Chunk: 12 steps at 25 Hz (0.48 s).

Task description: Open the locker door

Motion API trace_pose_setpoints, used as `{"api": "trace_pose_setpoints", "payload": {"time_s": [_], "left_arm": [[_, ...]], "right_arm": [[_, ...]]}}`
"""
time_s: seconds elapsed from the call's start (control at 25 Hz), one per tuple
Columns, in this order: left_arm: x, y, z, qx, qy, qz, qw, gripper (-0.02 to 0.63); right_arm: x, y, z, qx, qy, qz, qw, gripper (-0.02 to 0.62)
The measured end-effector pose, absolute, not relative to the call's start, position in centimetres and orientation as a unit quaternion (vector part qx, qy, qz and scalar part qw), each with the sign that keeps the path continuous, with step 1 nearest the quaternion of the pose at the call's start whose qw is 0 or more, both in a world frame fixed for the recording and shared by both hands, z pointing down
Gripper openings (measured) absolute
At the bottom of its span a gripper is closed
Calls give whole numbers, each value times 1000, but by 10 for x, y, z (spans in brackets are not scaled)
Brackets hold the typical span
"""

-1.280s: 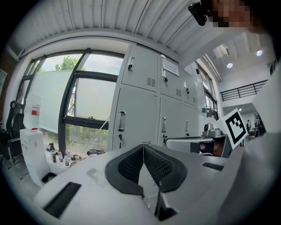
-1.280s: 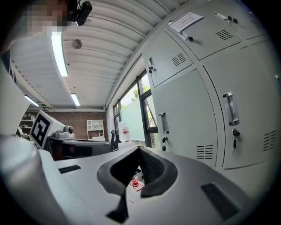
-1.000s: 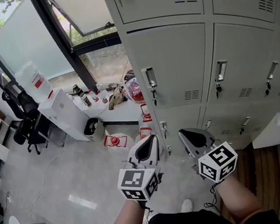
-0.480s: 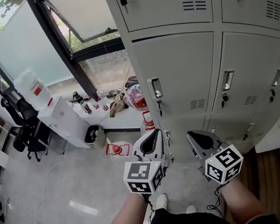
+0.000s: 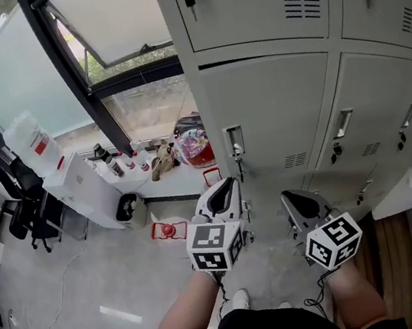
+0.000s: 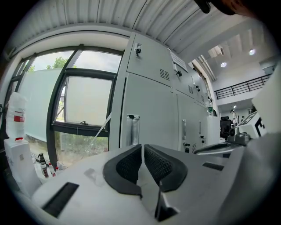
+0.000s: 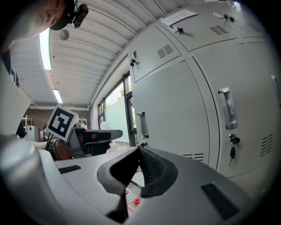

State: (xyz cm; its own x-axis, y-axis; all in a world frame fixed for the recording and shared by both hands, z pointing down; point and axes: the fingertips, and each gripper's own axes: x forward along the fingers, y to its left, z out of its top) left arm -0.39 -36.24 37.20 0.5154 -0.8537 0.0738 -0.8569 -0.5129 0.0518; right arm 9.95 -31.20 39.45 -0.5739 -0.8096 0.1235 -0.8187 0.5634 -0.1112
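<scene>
Grey metal lockers fill the head view. The middle-row locker door (image 5: 267,111) is closed, with a chrome handle (image 5: 235,141) and a key (image 5: 239,164) hanging under it. My left gripper (image 5: 226,187) hangs just below that handle, apart from it, jaws shut and empty. My right gripper (image 5: 292,199) is lower and to the right, also shut with nothing in it. In the left gripper view the shut left gripper (image 6: 143,153) points at the handle (image 6: 133,129) ahead. The right gripper view has the right gripper (image 7: 139,153) below the same handle (image 7: 141,124).
Neighbouring locker doors carry a handle (image 5: 342,124) and keys (image 5: 336,152). Left of the lockers are a window (image 5: 121,18), a white cabinet (image 5: 78,189) with a water jug (image 5: 30,141), a low shelf with bottles (image 5: 137,163) and red items on the floor (image 5: 167,229).
The view has shifted towards the lockers, so the handle sits lower and nearer. Both grippers have risen slightly toward the door; their jaws stay shut.
</scene>
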Motion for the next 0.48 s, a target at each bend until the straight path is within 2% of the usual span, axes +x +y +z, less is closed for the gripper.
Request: {"api": "trace_pose_setpoints", "payload": {"time_s": [0.32, 0.48], "left_arm": [[-10, -402, 371, 874, -484, 16, 34, 21], [-13, -419, 369, 876, -481, 10, 34, 91]], "right_arm": [[94, -328, 396, 487, -869, 79, 35, 54], [89, -333, 398, 496, -864, 78, 41, 54]]}}
